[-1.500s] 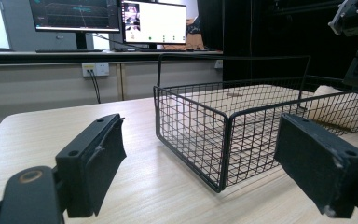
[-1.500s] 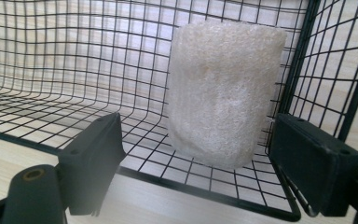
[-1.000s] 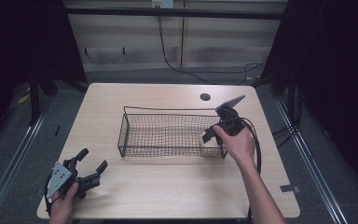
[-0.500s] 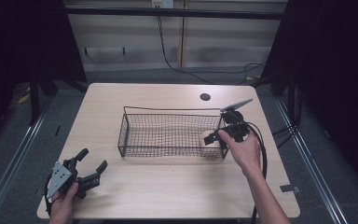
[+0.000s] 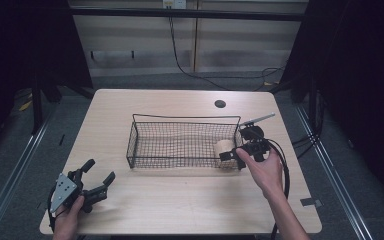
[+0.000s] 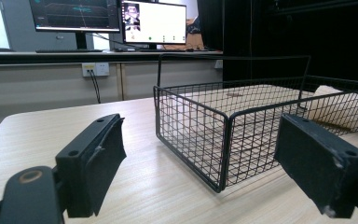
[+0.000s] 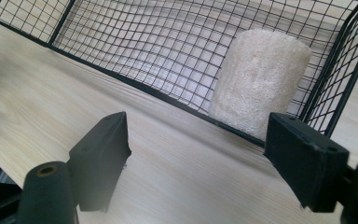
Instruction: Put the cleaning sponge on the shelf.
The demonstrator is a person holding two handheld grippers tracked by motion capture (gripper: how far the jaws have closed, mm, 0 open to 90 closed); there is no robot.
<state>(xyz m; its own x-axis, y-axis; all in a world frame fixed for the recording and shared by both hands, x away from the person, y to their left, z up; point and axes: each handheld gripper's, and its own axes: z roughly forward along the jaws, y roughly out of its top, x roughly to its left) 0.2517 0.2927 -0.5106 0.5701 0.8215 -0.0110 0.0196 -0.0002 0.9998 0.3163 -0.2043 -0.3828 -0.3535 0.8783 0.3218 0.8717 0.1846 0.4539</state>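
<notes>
The table is evenly lit from above — its surroundings fall to near black. Shadows are faint. In both gripper views the near jaws blur; glaring monitors stand far left.

Black wire-mesh metal basket, rough fibrous cream loofah roll, matt pale wood-grain worktop, matt black plastic gripper jaws

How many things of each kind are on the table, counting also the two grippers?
Wire basket: 1
Pale loofah roll, inside the basket at its right end: 1
Grippers, left gripper and right gripper: 2
Total: 4
</notes>
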